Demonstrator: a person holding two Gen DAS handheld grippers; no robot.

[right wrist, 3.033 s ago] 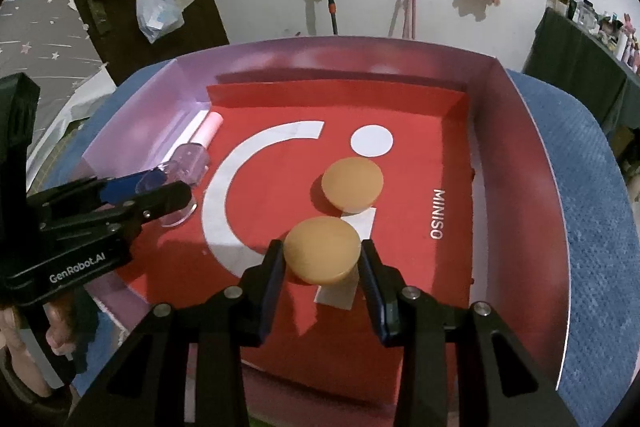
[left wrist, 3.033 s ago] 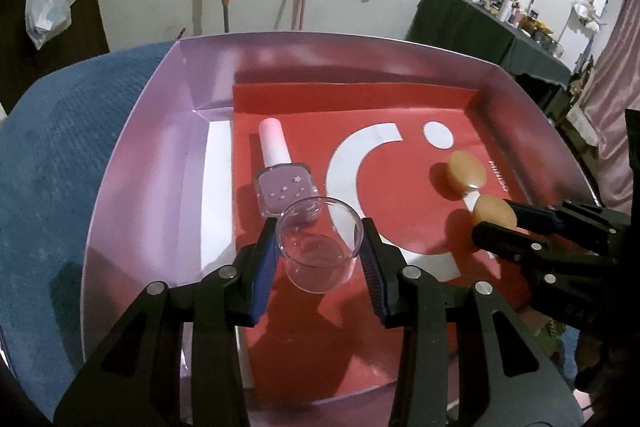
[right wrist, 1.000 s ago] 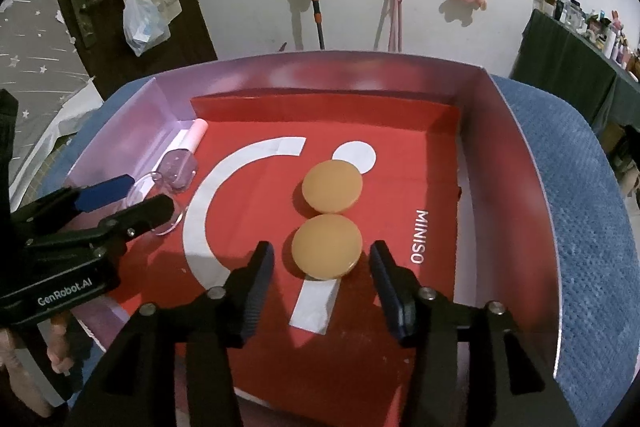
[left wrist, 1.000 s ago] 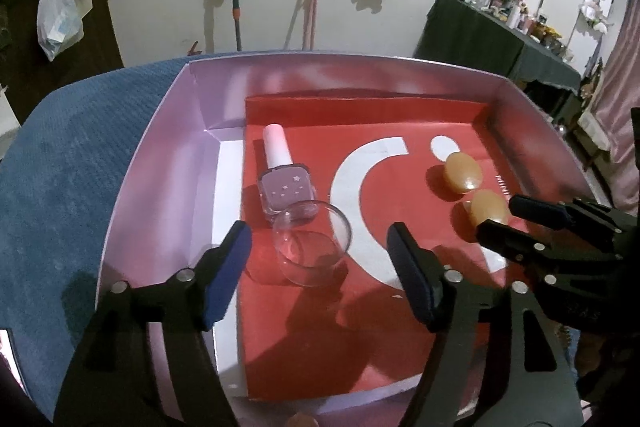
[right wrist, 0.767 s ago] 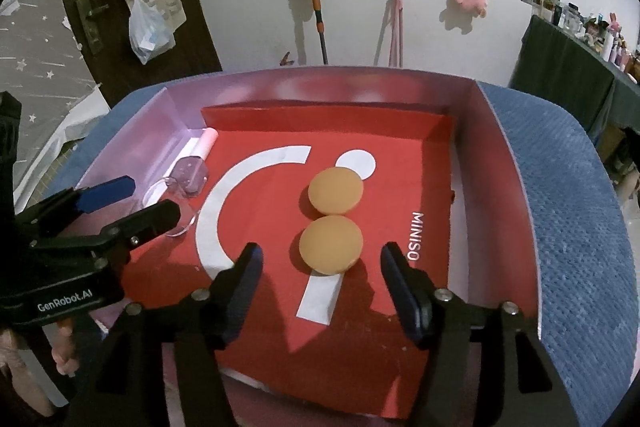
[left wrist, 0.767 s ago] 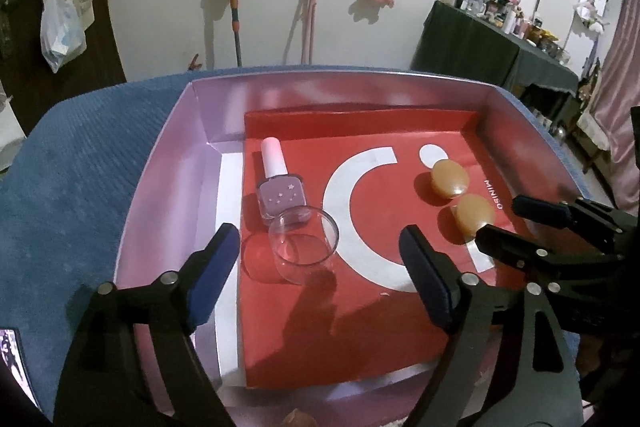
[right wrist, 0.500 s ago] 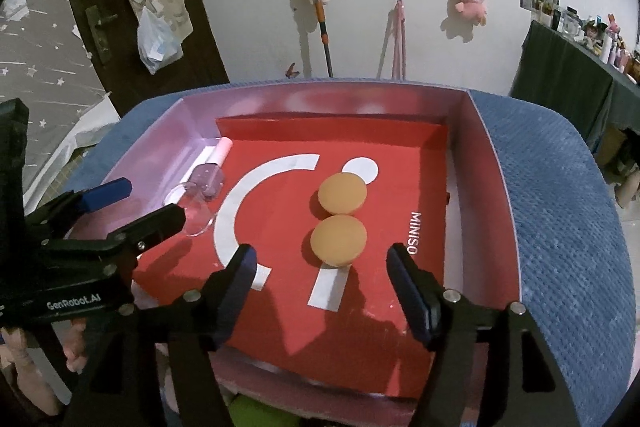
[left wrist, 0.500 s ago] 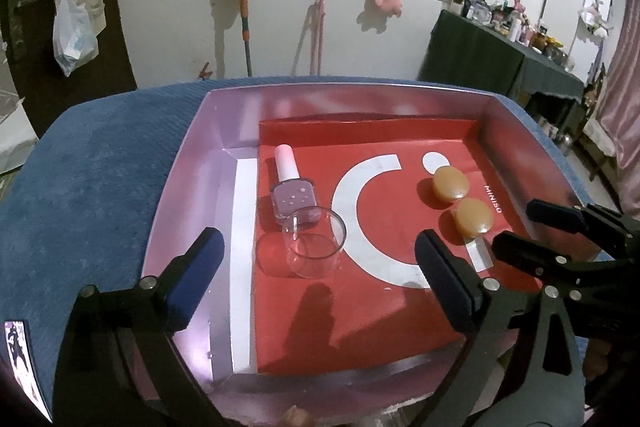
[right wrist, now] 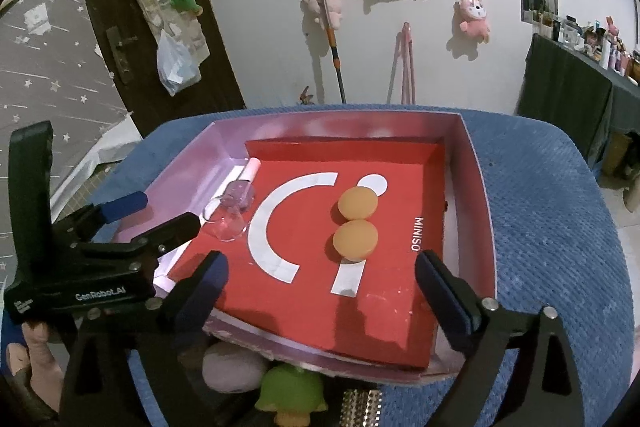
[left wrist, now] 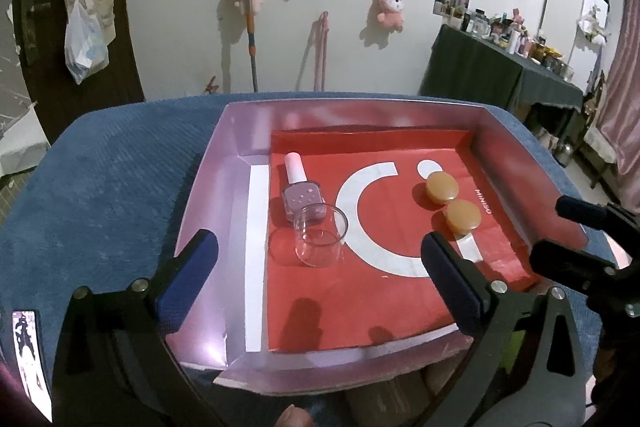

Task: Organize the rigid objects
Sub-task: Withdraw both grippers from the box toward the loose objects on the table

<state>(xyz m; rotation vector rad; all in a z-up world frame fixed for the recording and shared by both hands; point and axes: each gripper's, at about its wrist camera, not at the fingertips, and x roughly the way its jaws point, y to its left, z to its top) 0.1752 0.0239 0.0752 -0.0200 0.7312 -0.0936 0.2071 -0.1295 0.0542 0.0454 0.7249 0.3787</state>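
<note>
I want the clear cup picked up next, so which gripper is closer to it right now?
Left. The left gripper is open just in front of the clear cup, which sits between its fingers' line. The right gripper is open off to the cup's right, facing the two orange discs.

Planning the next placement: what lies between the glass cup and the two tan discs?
Only the red liner's white arc, bare, between glass cup and tan discs; both wrist views show it.

Clear glass cup [left wrist: 320,237]; glossy pink box [left wrist: 208,187] with matt red paper liner [left wrist: 360,291]; rough blue cloth [left wrist: 100,179].
</note>
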